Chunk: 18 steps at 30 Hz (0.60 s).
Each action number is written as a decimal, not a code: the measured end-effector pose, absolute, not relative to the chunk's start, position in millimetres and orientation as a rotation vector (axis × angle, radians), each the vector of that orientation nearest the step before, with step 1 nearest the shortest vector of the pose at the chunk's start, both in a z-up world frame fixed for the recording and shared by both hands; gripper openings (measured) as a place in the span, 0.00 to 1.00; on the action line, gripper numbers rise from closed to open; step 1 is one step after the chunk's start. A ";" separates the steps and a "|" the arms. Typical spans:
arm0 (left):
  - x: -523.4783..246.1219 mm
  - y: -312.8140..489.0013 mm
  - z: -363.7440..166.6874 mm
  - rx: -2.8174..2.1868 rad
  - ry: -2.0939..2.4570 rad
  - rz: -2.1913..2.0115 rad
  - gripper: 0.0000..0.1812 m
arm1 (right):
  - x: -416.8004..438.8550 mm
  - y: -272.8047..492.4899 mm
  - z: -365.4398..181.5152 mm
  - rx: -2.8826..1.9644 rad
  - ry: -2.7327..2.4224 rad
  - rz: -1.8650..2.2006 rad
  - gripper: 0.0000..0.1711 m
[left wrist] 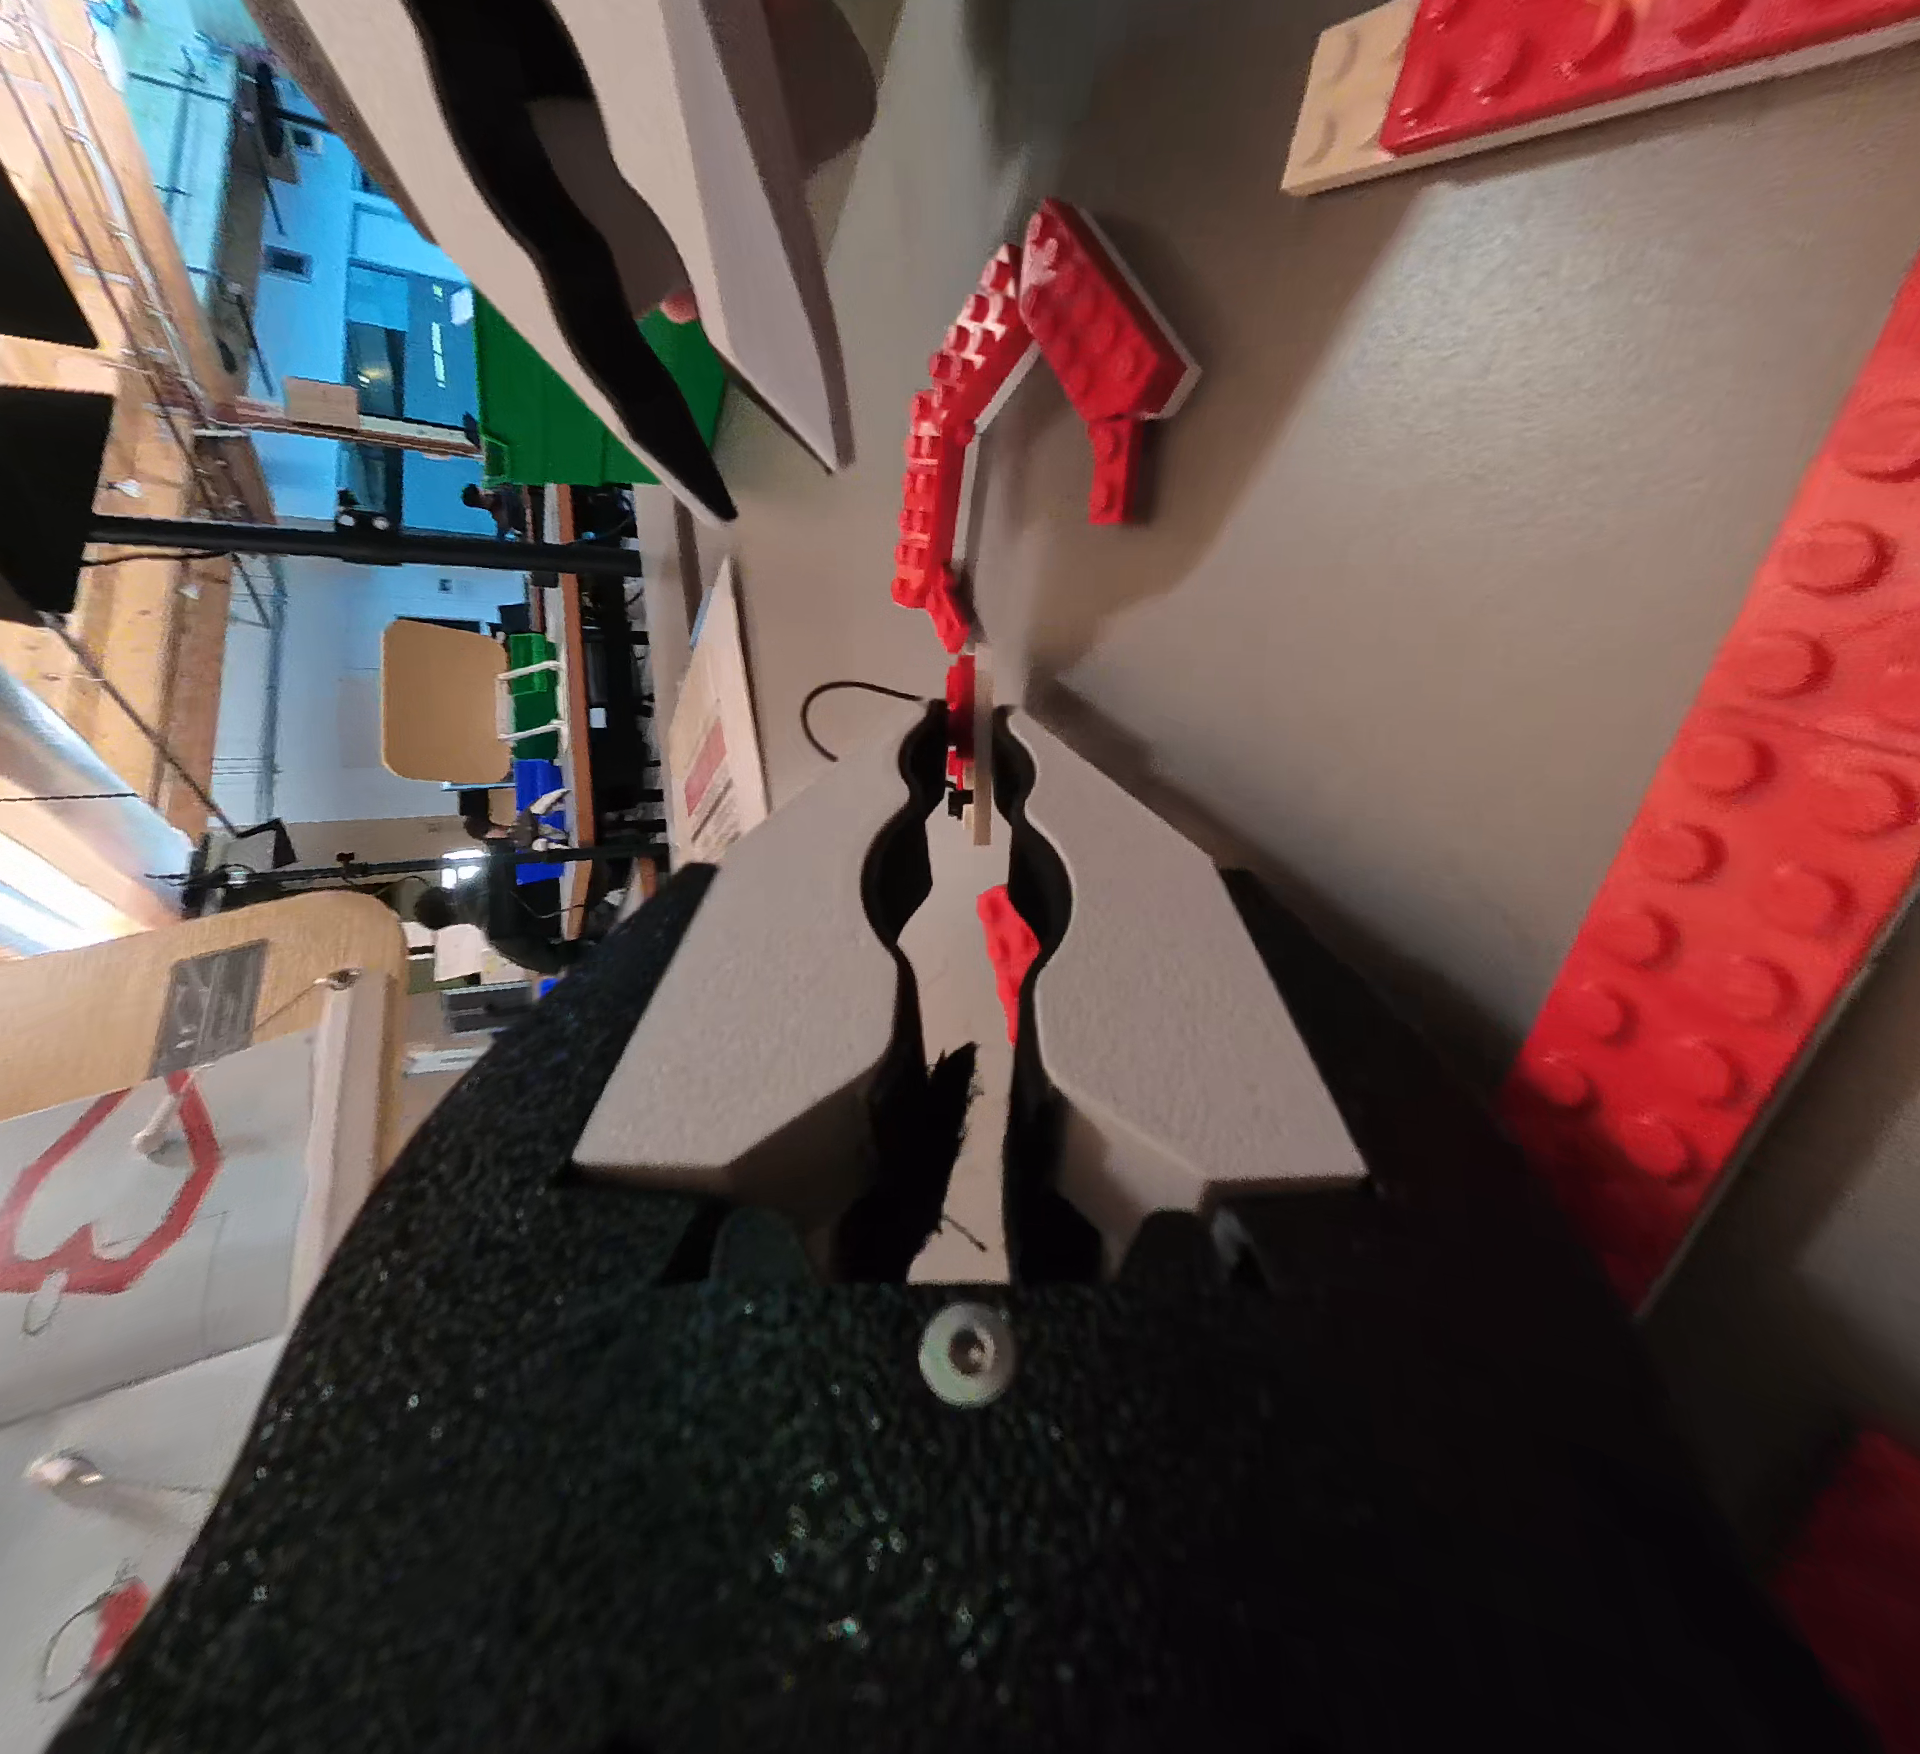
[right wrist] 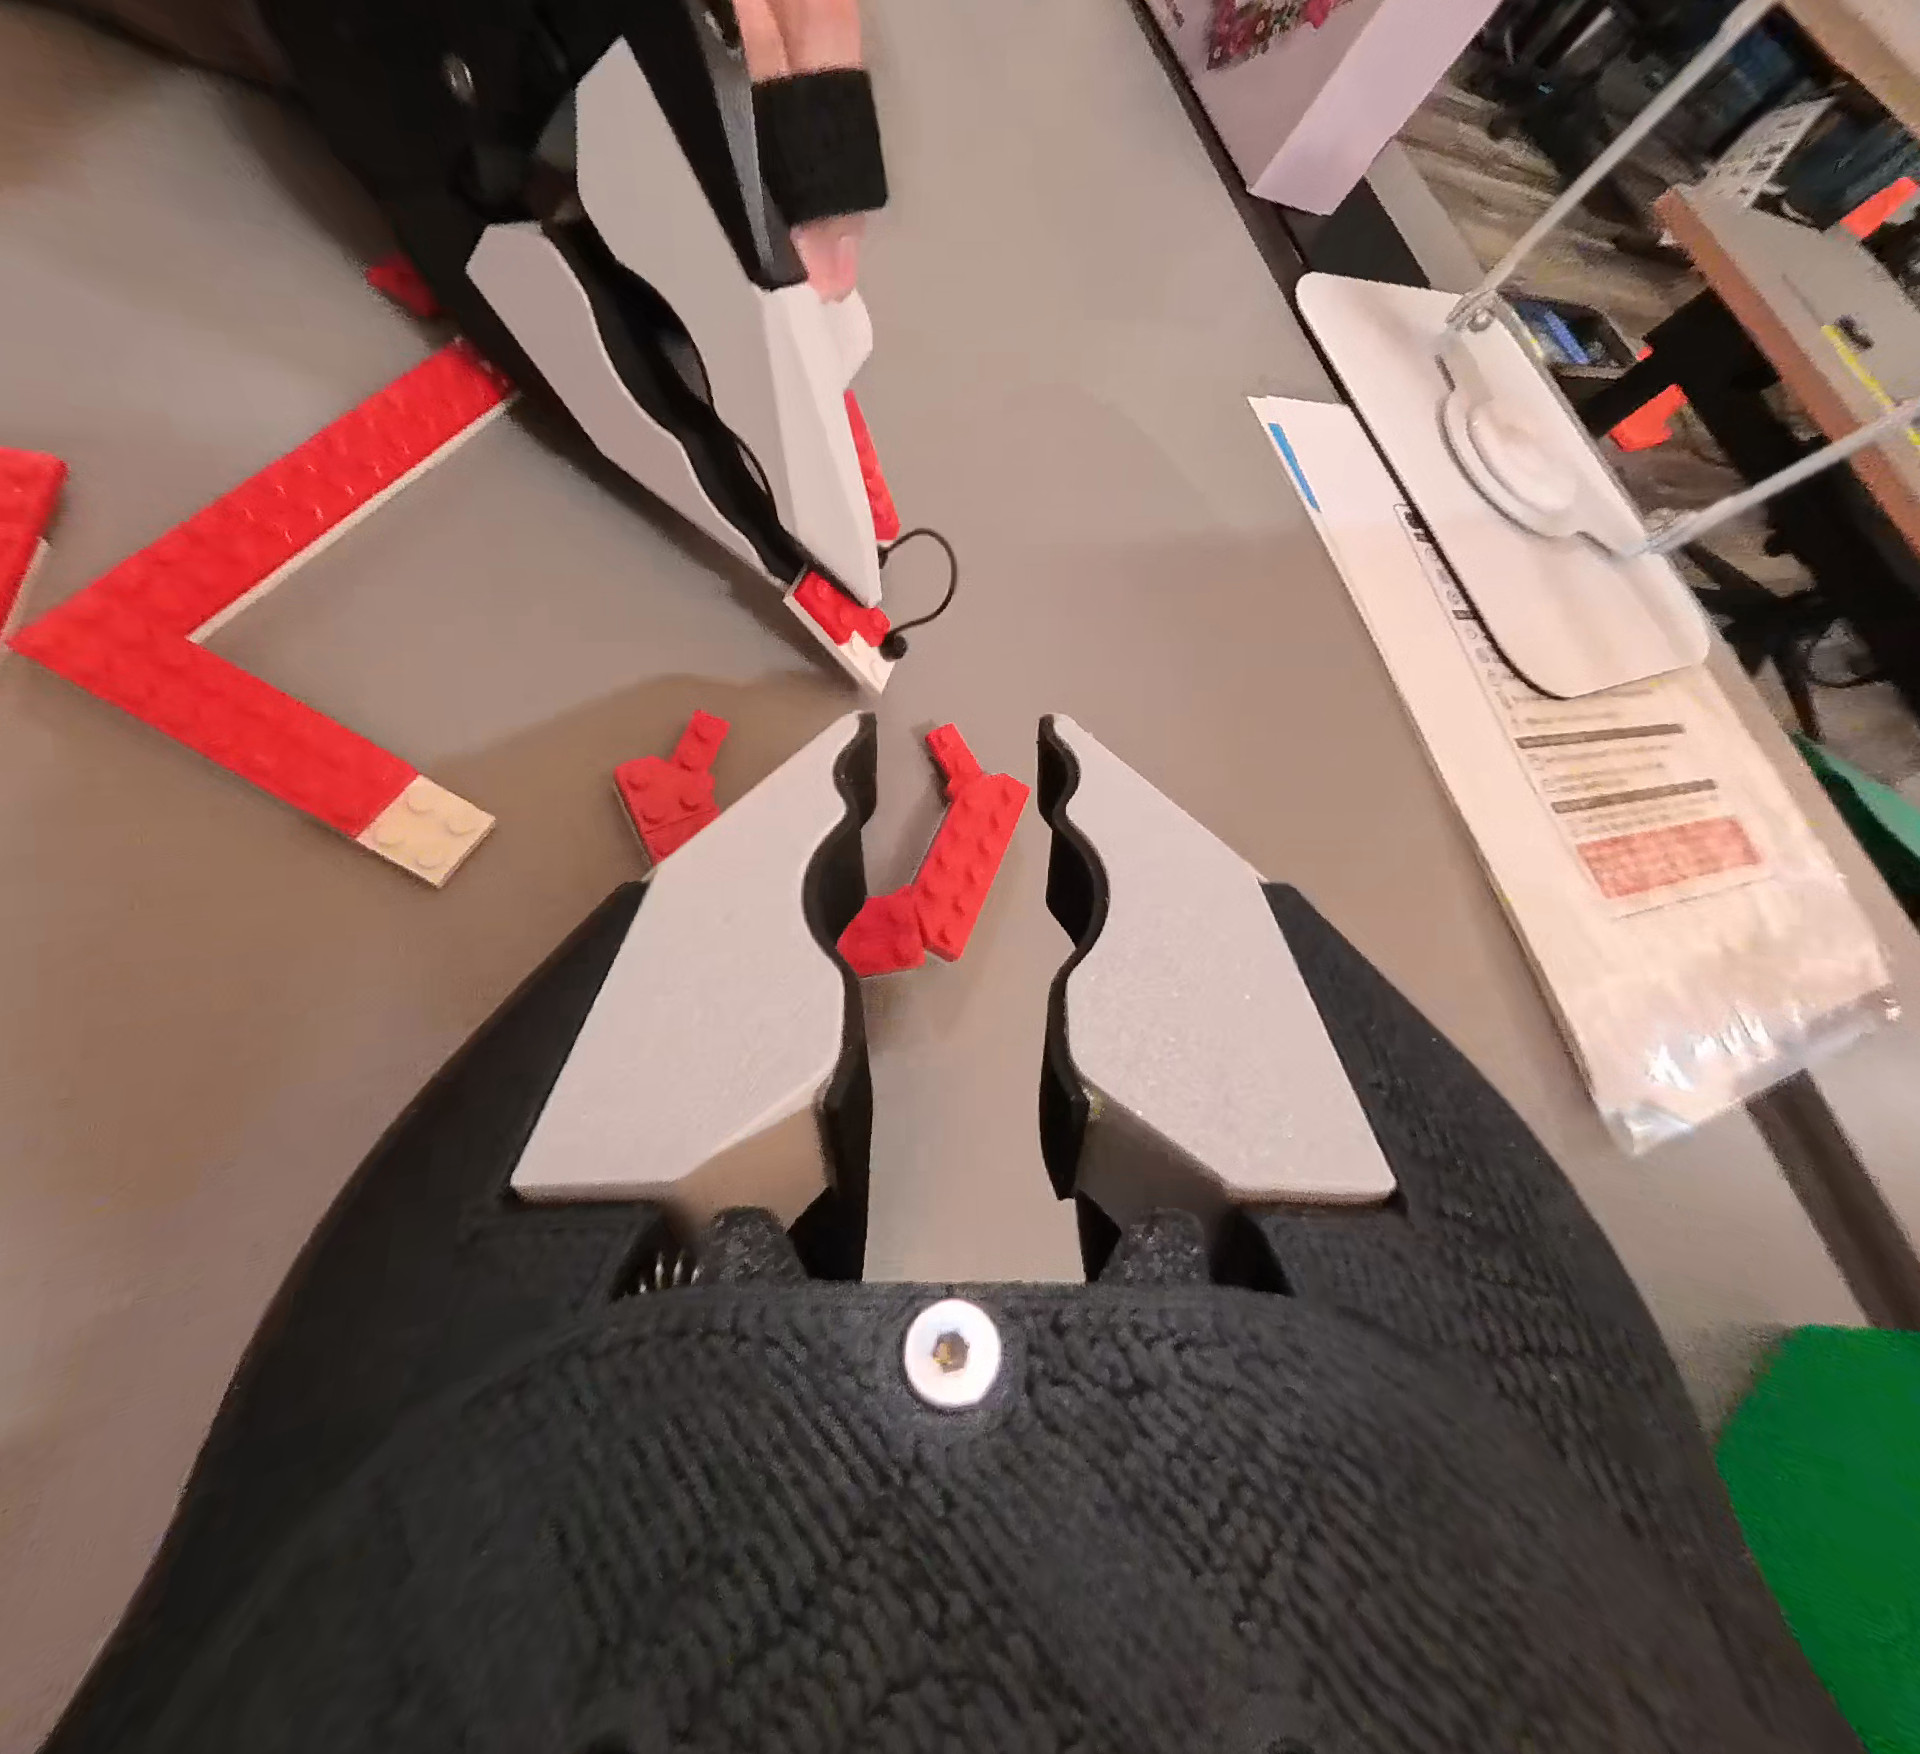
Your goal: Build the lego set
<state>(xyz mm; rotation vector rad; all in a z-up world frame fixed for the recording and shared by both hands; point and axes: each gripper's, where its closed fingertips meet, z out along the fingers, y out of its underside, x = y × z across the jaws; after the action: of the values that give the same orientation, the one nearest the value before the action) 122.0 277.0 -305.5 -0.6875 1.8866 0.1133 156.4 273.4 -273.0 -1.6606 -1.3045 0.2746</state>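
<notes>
Black textured gripper [right wrist: 956, 748] bodies, grey wavy-edged fingers [right wrist: 727, 956], 1 silver screw [right wrist: 952, 1354] each

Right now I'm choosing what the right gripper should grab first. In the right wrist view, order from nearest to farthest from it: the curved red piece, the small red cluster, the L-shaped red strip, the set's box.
1. Curved red piece, between the open right gripper fingers.
2. Small red cluster, just left.
3. L-shaped red strip, far left.
4. Set's box, top right.

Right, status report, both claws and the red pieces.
Left claw shut on a small red-and-white piece. Right claw open over the curved red strip on the table. Nothing between them.
</notes>
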 end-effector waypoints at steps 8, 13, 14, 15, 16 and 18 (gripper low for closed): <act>126.5 265.5 -308.4 -0.885 1.932 -0.106 0.12 | 162.4 279.4 -272.2 -1.641 -1.229 0.230 0.21; 127.3 262.7 -285.5 -0.983 1.777 -0.348 0.26 | 171.3 292.2 -252.2 -1.512 -1.029 0.028 0.21; 125.8 262.1 -274.1 -0.945 1.700 -0.379 0.26 | 173.0 293.1 -247.5 -1.477 -0.986 -0.007 0.21; 122.5 263.6 -261.5 -0.905 1.611 -0.386 0.27 | 174.4 293.7 -244.9 -1.454 -0.960 -0.038 0.20; 117.4 268.4 -249.7 -0.880 1.522 -0.368 0.29 | 176.6 295.2 -243.1 -1.446 -0.940 -0.071 0.20; 106.7 280.6 -231.5 -0.866 1.392 -0.313 0.33 | 179.4 298.4 -240.1 -1.459 -0.912 -0.106 0.20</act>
<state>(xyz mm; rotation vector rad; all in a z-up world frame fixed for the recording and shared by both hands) 106.7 280.6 -231.5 -0.8657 1.3916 -0.3132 179.4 298.4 -240.1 -1.4586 -0.9117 -0.1057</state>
